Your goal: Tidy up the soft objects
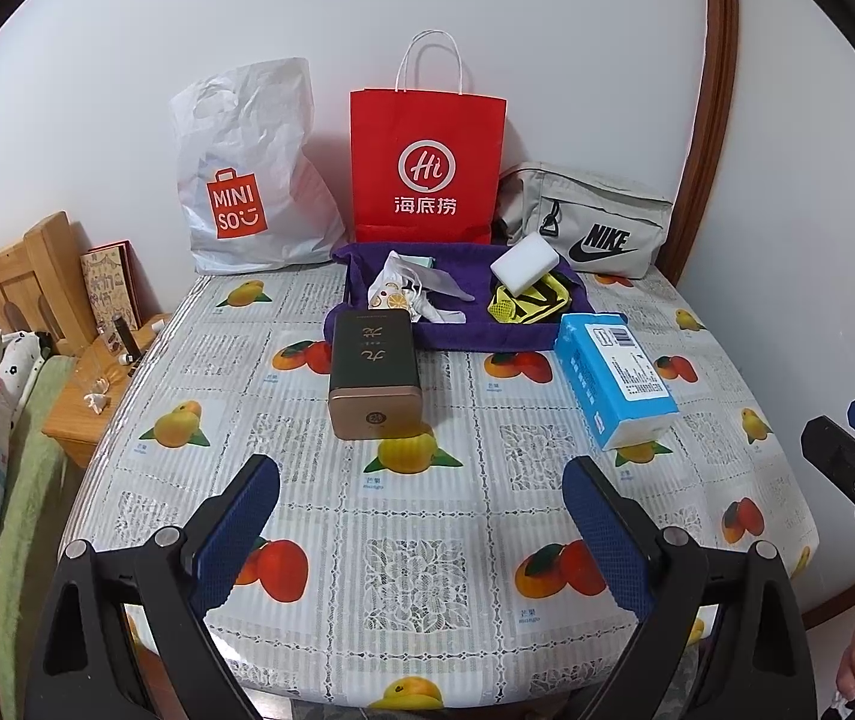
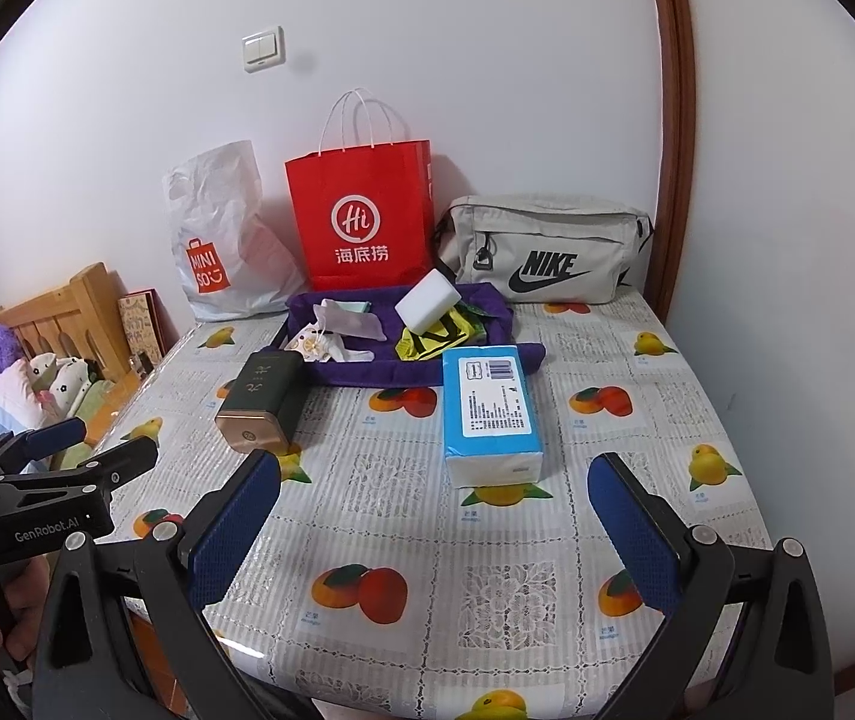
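Both the left gripper [image 1: 421, 531] and right gripper [image 2: 433, 531] are held wide apart, empty. "MINISO" is printed on a white plastic bag [image 1: 247, 180], "NIKE" on a grey fabric pouch [image 1: 592, 222].

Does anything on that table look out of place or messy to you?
Mildly. The white sponge block sits tilted on the yellow item in the purple towel, beside crumpled white cloth. The dark tin lies on its side. Nothing is spilled.
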Demonstrator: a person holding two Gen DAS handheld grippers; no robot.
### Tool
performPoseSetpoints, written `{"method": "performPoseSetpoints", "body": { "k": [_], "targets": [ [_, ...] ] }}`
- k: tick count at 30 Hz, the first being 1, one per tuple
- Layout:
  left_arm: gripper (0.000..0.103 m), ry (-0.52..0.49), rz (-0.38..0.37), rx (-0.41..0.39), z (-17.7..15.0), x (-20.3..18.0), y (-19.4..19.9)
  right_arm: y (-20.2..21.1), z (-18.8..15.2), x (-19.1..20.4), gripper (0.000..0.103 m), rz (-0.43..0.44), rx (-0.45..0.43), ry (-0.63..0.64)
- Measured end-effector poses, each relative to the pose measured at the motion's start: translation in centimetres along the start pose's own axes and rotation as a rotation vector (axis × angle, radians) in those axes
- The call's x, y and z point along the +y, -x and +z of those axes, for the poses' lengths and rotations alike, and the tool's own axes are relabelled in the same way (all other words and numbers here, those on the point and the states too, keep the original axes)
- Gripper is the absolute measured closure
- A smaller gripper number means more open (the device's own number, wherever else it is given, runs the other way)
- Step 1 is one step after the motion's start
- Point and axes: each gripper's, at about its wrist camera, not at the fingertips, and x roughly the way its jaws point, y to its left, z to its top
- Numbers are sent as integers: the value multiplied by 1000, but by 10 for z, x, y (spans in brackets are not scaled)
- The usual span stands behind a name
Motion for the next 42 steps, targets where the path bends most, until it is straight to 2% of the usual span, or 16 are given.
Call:
{"method": "performPoseSetpoints", "body": {
  "k": [42],
  "targets": [
    [7,-2,-1,2,-1,2,-2,0,1,1,2,11,-3,6]
  ]
}}
